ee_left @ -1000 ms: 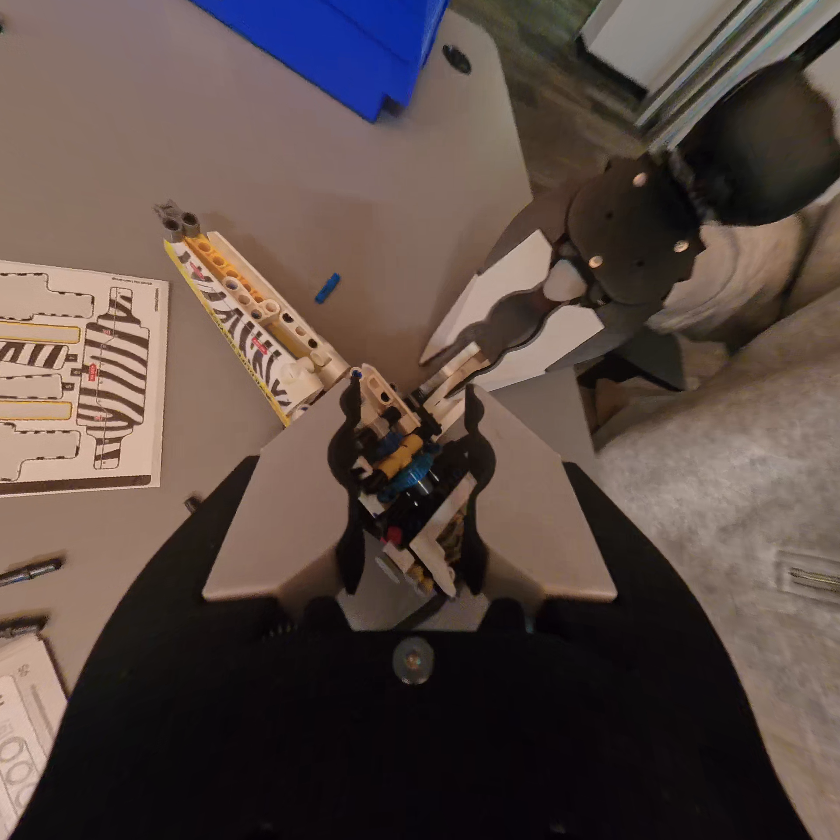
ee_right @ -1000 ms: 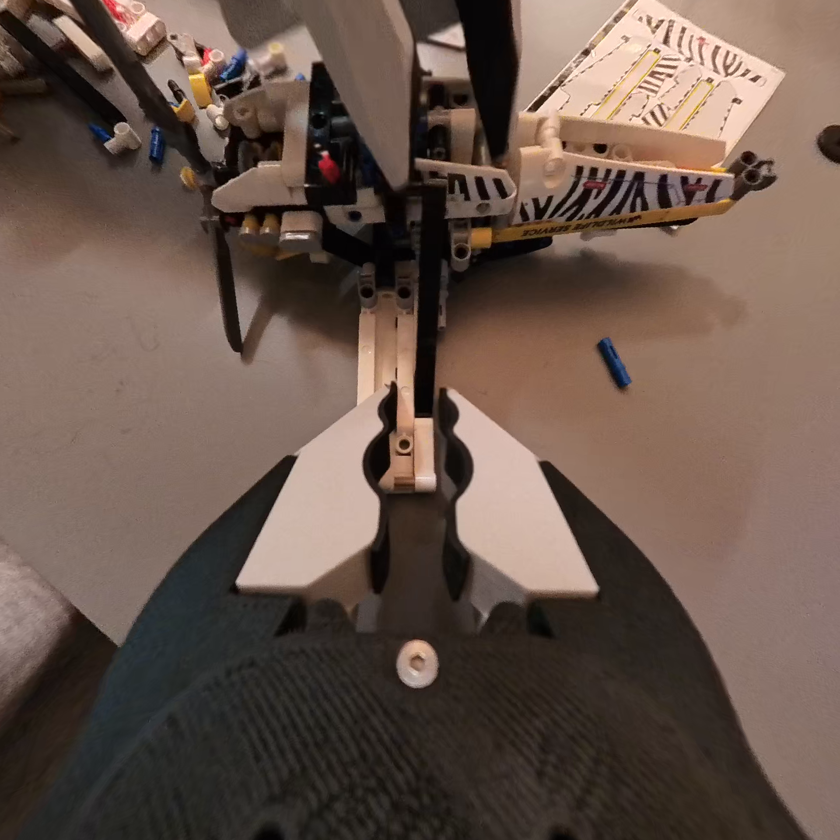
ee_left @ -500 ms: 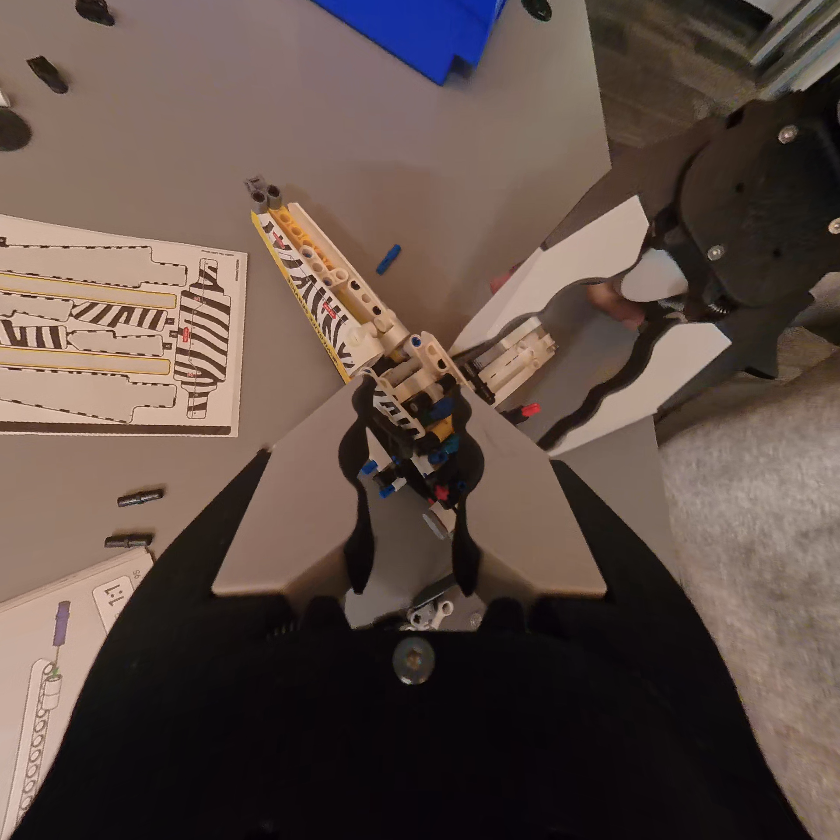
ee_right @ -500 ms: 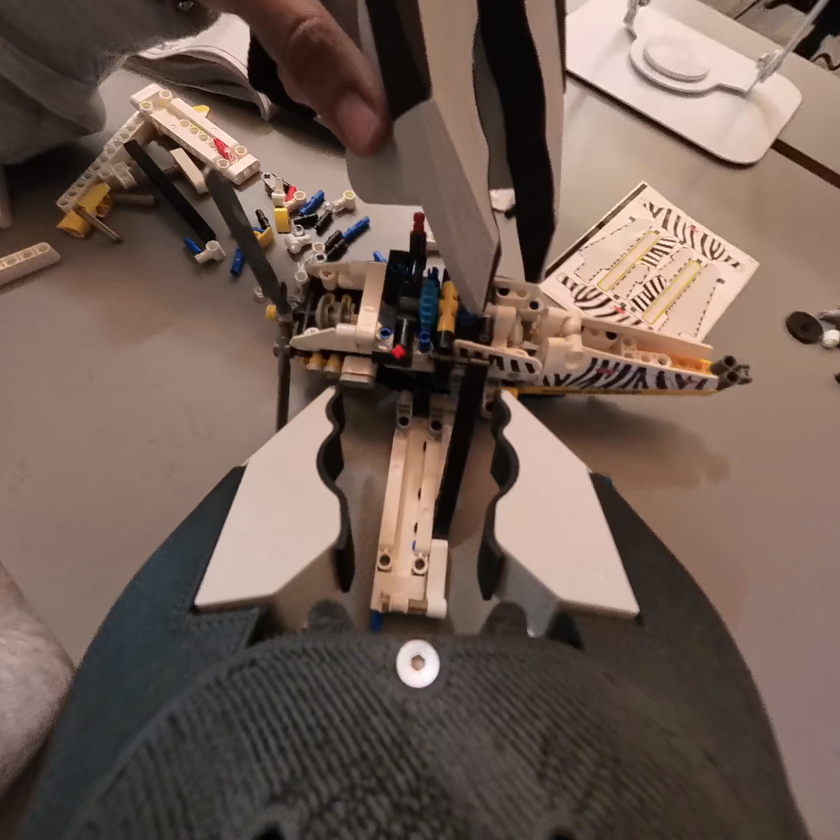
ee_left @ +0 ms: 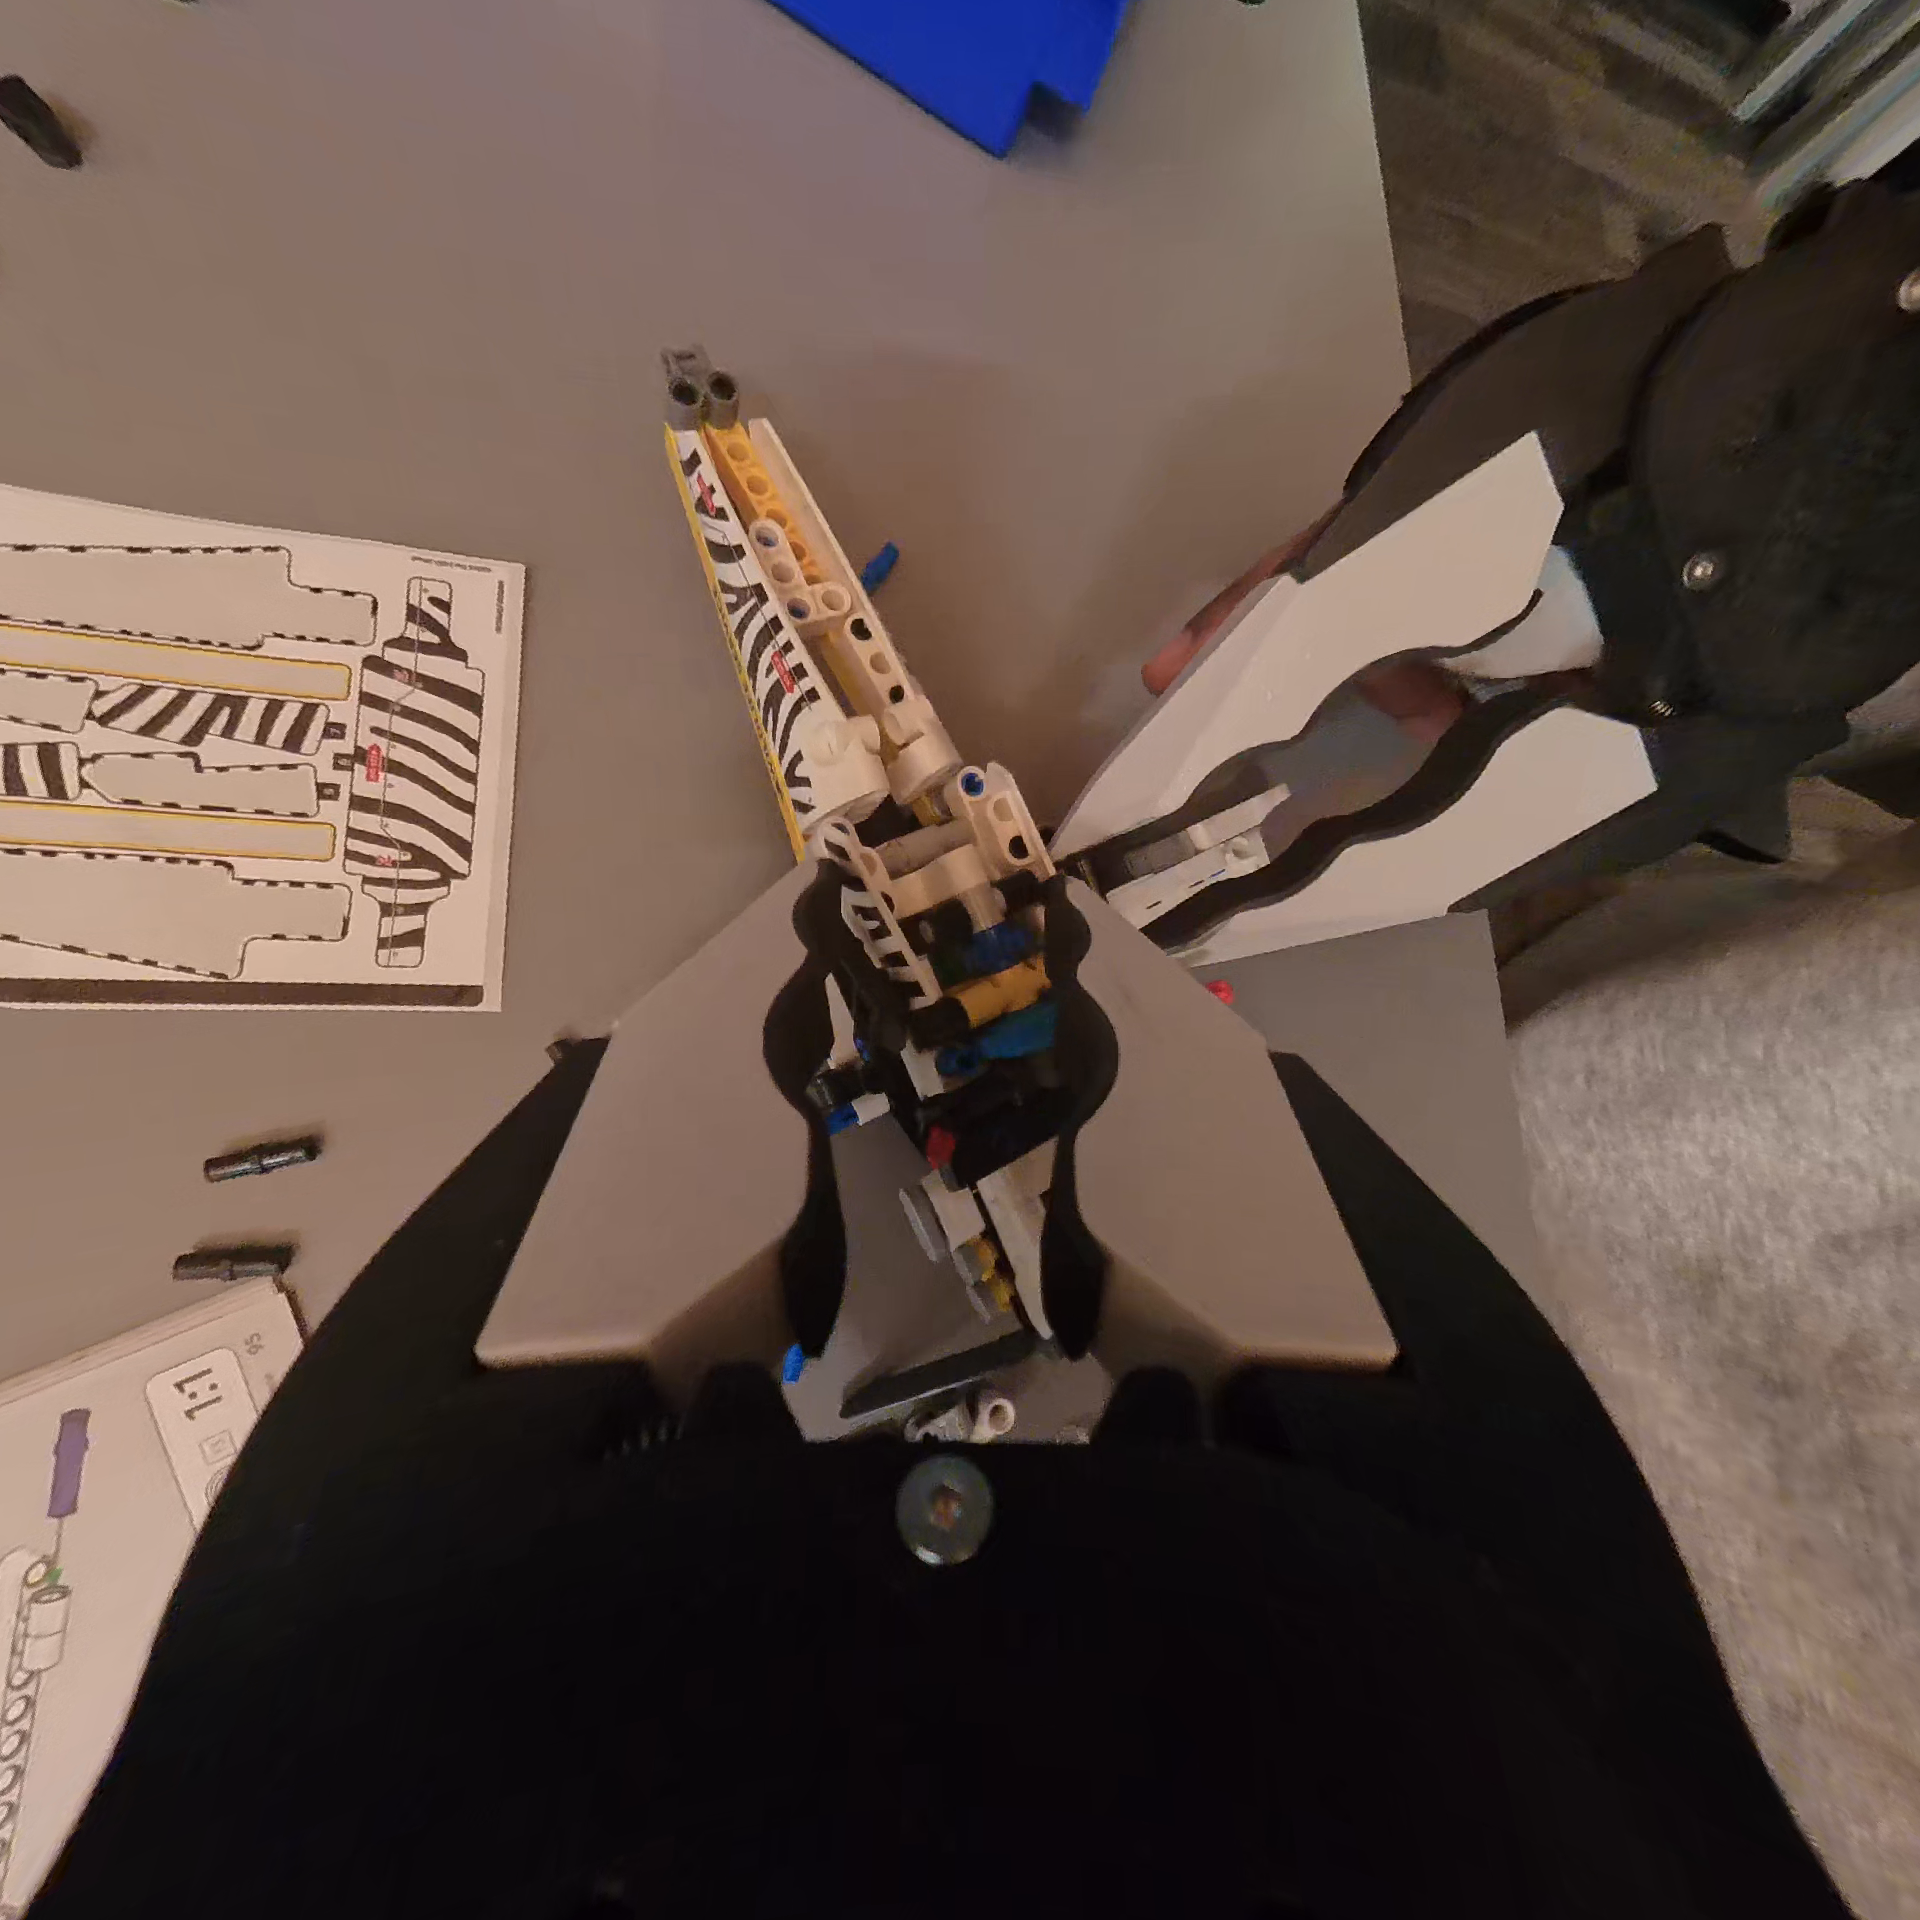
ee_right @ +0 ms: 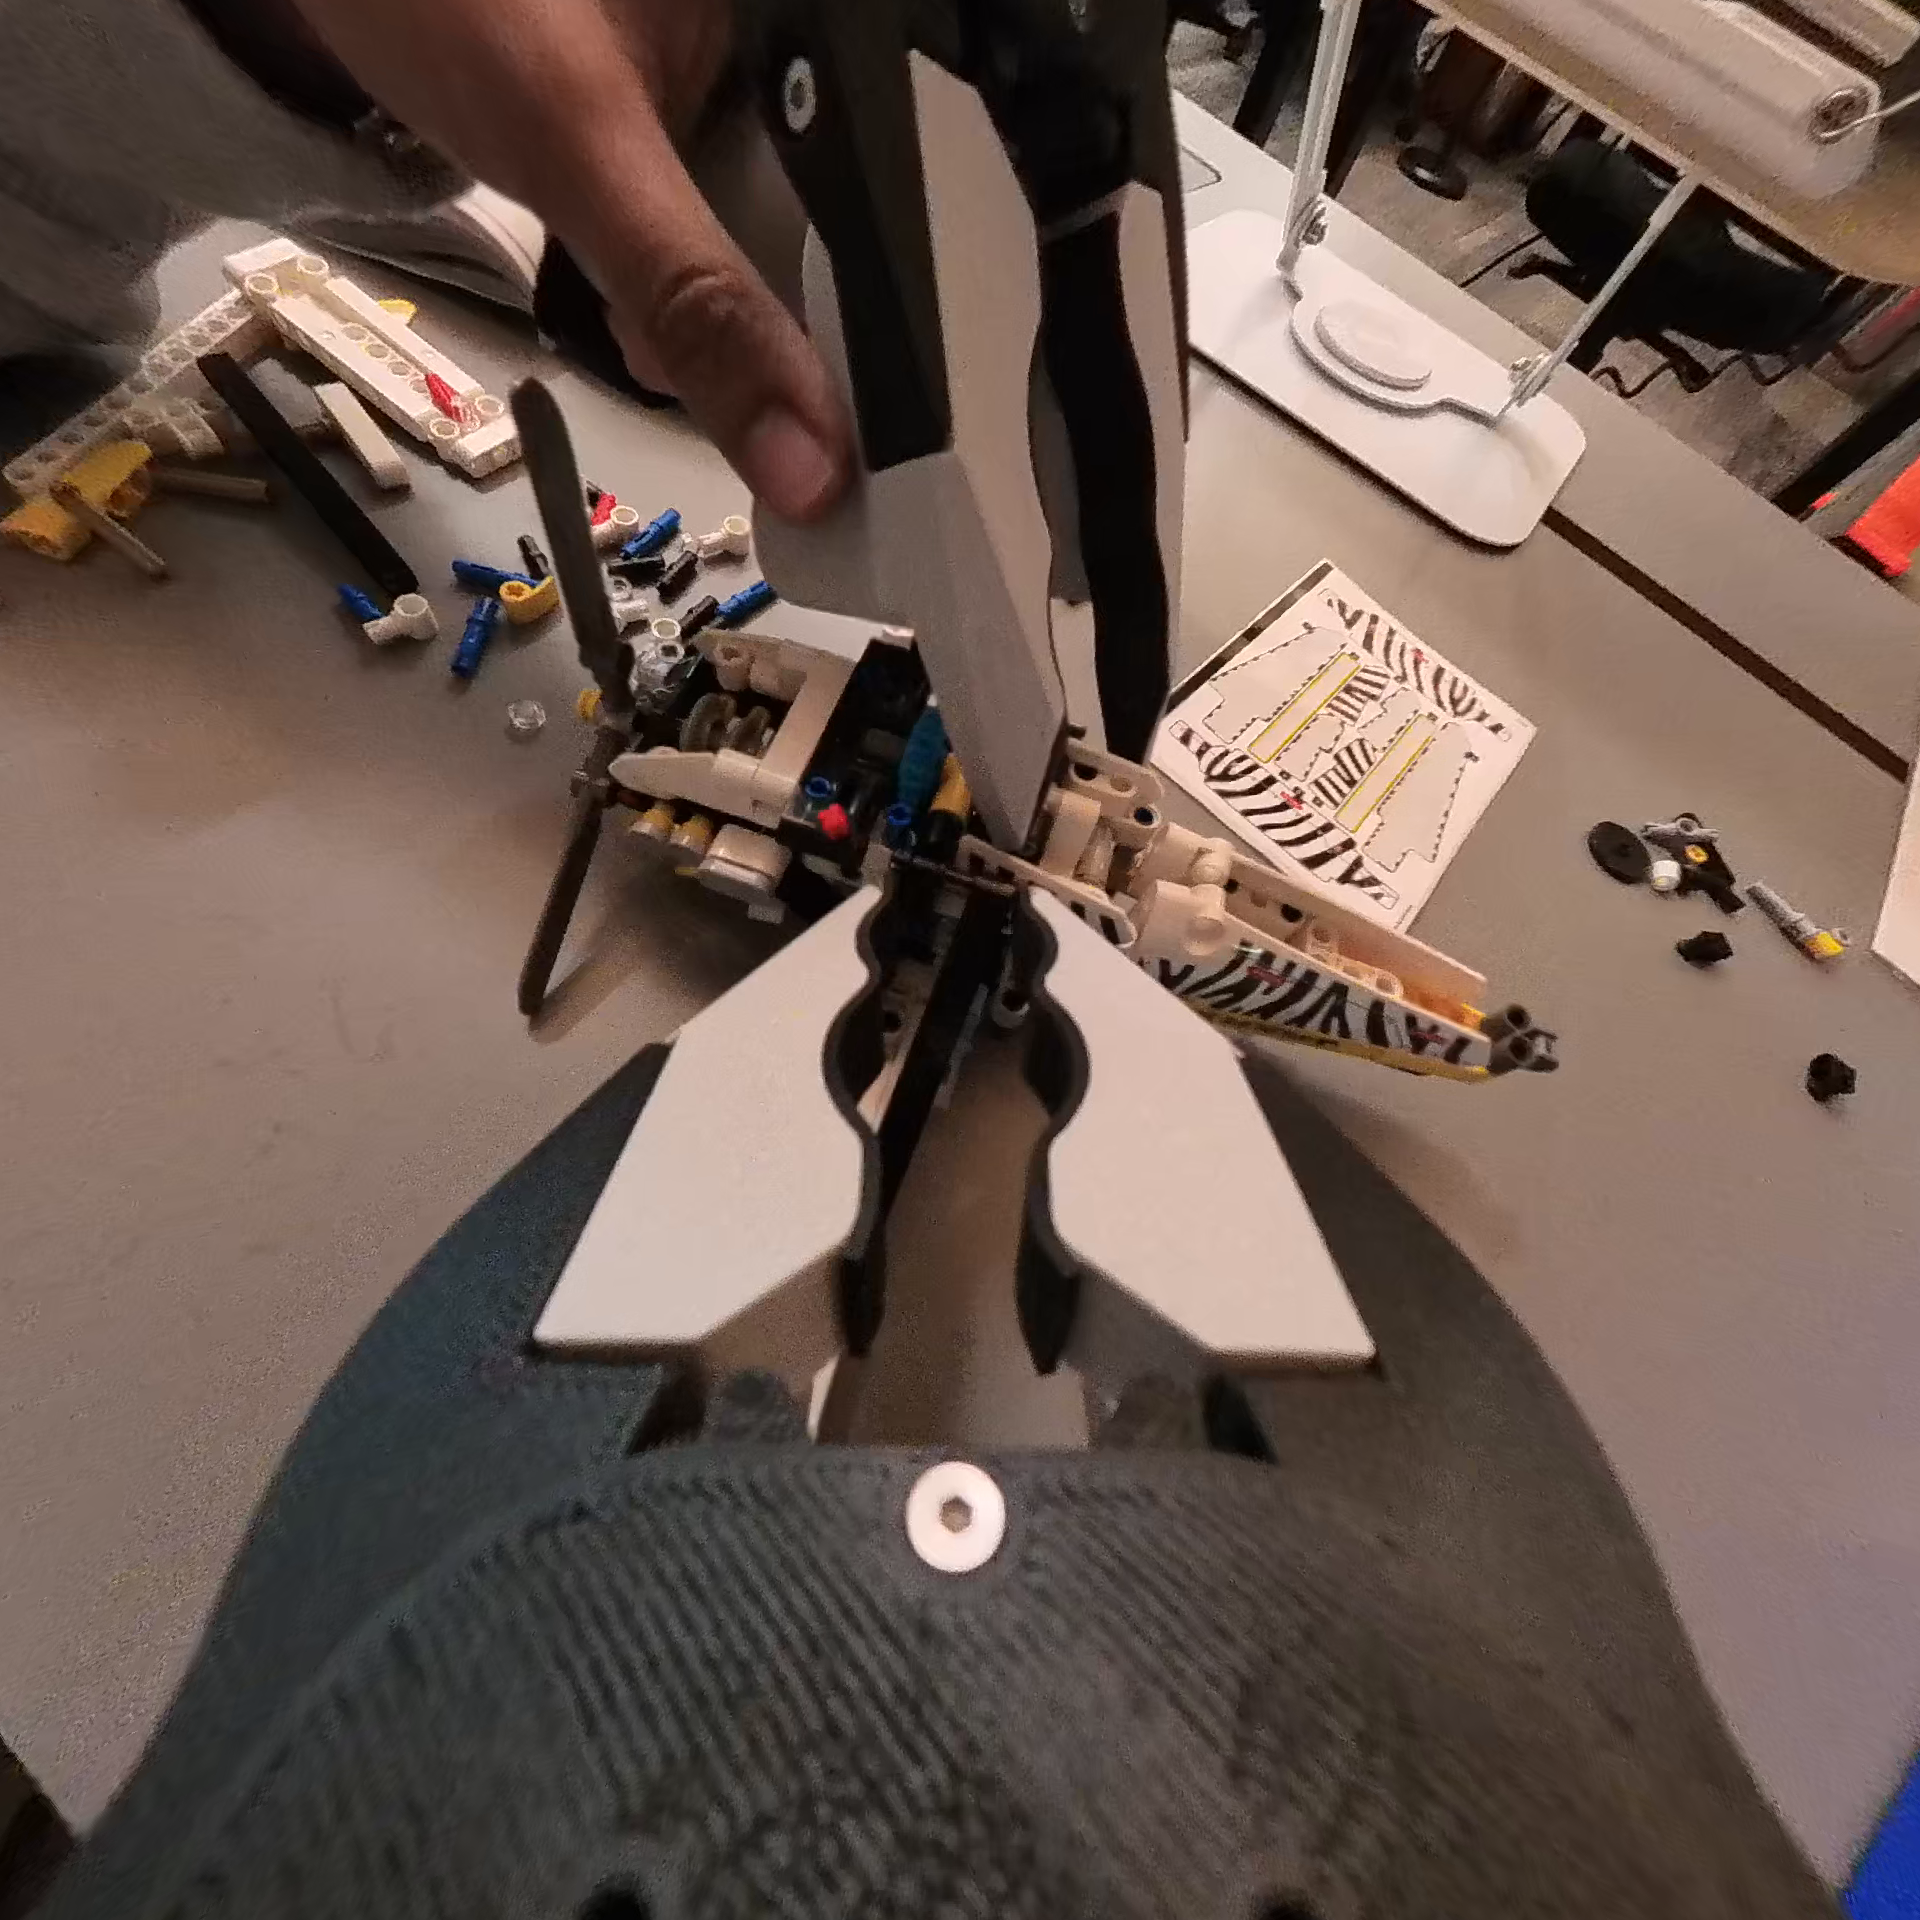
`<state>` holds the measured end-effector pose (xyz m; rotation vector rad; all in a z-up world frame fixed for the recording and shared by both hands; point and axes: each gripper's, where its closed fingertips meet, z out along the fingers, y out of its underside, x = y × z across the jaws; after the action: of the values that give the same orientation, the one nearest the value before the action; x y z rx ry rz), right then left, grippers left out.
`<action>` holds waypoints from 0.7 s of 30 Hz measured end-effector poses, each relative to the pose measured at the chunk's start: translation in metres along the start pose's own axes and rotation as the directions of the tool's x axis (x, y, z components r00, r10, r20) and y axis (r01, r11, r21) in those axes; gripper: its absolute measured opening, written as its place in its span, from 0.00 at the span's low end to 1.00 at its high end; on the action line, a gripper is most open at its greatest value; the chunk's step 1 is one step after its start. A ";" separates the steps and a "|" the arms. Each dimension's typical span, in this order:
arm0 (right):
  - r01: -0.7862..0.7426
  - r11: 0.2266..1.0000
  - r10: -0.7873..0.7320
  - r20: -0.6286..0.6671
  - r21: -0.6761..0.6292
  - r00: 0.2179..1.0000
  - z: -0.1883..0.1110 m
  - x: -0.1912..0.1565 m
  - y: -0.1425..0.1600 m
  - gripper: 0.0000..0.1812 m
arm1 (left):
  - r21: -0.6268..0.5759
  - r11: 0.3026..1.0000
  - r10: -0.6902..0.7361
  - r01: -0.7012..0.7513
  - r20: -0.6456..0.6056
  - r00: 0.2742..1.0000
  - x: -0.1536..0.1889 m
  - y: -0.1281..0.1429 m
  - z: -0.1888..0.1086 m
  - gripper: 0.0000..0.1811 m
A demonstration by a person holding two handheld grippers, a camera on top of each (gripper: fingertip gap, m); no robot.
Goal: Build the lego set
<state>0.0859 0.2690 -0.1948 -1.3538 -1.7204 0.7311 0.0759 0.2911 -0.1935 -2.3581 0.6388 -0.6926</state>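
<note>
Plane model [ee_left: 831,717] sits low over the grey counter [ee_left: 1039,312], zebra-striped tail boom pointing away from the left tongs [ee_left: 940,894]; whether its belly touches the counter cannot be told. Left tongs clenched across the fuselage mid-section, both black pads against the sides, just behind the propeller end. In the right wrist view the same model [ee_right: 1039,862] lies crosswise, black propeller [ee_right: 582,665] to the left, grey tail tip to the right.

Right tongs [ee_right: 940,935] are spread about the wing [ee_right: 914,1081], a black-and-white beam assembly that juts from the fuselage toward the camera. Gaps show on both sides, so no grip, though the tips are partly hidden. In the left wrist view the right tongs [ee_left: 1081,883] reach in from the right, the white wing end between them.

A thumb [ee_right: 769,416] rests on the left tongs' finger.

Sticker sheet [ee_left: 239,748] with zebra stripes lies left of the tail. Two black pins [ee_left: 260,1158] lie near an open instruction booklet [ee_left: 94,1475]. Loose pins and connectors [ee_right: 499,603] are scattered beyond the propeller, with a second white beam assembly [ee_right: 364,353] farther back. Blue box [ee_left: 987,62] at the far edge.
</note>
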 end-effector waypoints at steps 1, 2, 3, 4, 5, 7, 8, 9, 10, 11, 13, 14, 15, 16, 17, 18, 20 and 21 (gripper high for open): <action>0.016 1.000 -0.016 -0.008 -0.013 1.000 0.000 0.000 0.001 0.11 | -0.002 1.000 0.007 -0.007 0.007 1.000 0.000 0.000 0.000 0.21; 0.024 0.999 -0.024 -0.015 -0.024 1.000 0.000 0.000 0.001 0.11 | -0.003 1.000 0.011 -0.011 0.013 1.000 0.000 0.000 0.000 0.21; 0.016 0.999 -0.017 -0.015 -0.030 1.000 -0.001 -0.002 0.001 0.13 | -0.004 1.000 0.011 -0.011 0.016 1.000 0.000 0.000 0.000 0.21; -0.003 0.999 0.002 -0.007 -0.032 1.000 -0.001 -0.004 0.001 0.16 | -0.005 1.000 0.007 -0.007 0.014 1.000 0.000 0.000 0.000 0.21; -0.026 0.999 0.026 -0.007 -0.026 1.000 -0.001 -0.006 0.001 0.20 | -0.008 1.000 -0.003 0.003 0.008 1.000 0.000 0.001 0.001 0.21; -0.067 0.998 0.067 -0.042 0.011 0.997 -0.002 -0.003 -0.002 0.18 | -0.011 1.000 -0.017 0.017 -0.002 1.000 0.001 0.002 0.001 0.20; -0.083 0.996 0.084 -0.052 0.024 0.995 -0.002 -0.002 -0.001 0.19 | -0.015 1.000 -0.014 0.014 0.005 1.000 0.000 0.003 0.002 0.20; -0.104 0.994 0.106 -0.059 0.036 0.993 -0.001 -0.001 0.000 0.17 | -0.016 1.000 -0.008 0.009 0.010 1.000 0.000 0.003 0.002 0.20; -0.122 0.991 0.125 -0.062 0.052 0.990 -0.001 0.000 0.000 0.15 | -0.016 1.000 -0.011 0.011 0.013 1.000 0.000 0.003 0.002 0.20; -0.134 0.989 0.138 -0.062 0.066 0.988 -0.001 0.000 0.000 0.15 | -0.017 1.000 -0.013 0.013 0.015 1.000 0.000 0.003 0.002 0.20; -0.151 0.985 0.156 -0.066 0.082 0.986 -0.001 0.001 0.000 0.15 | -0.018 1.000 -0.015 0.015 0.016 1.000 -0.001 0.003 0.002 0.20; -0.159 0.983 0.165 -0.069 0.089 0.984 -0.001 0.001 0.000 0.15 | -0.017 1.000 -0.018 0.018 0.015 1.000 -0.001 0.003 0.002 0.20; -0.168 0.981 0.175 -0.070 0.095 0.982 -0.001 0.001 0.001 0.15 | -0.017 1.000 -0.019 0.019 0.015 1.000 -0.001 0.003 0.002 0.20; -0.178 0.979 0.186 -0.075 0.103 0.980 -0.001 0.003 0.000 0.15 | -0.017 1.000 -0.021 0.021 0.014 1.000 0.000 0.003 0.002 0.20; -0.189 0.976 0.198 -0.079 0.113 0.977 -0.001 0.004 0.000 0.13 | -0.018 1.000 -0.021 0.022 0.017 1.000 -0.001 0.003 0.002 0.20; -0.202 0.972 0.211 -0.074 0.118 0.975 -0.001 0.005 0.000 0.14 | -0.019 1.000 -0.022 0.022 0.019 1.000 -0.001 0.003 0.002 0.20; -0.223 0.967 0.232 -0.060 0.124 0.971 -0.001 0.005 0.000 0.14 | -0.019 1.000 -0.023 0.023 0.021 1.000 -0.001 0.003 0.002 0.20; -0.227 0.966 0.235 -0.052 0.126 0.971 -0.001 0.005 -0.001 0.14 | -0.019 1.000 -0.023 0.023 0.021 1.000 -0.001 0.003 0.002 0.20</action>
<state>0.0862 0.2734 -0.1927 -1.4938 -1.4576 0.8942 0.0756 0.2901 -0.1975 -2.3906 0.6125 -0.6735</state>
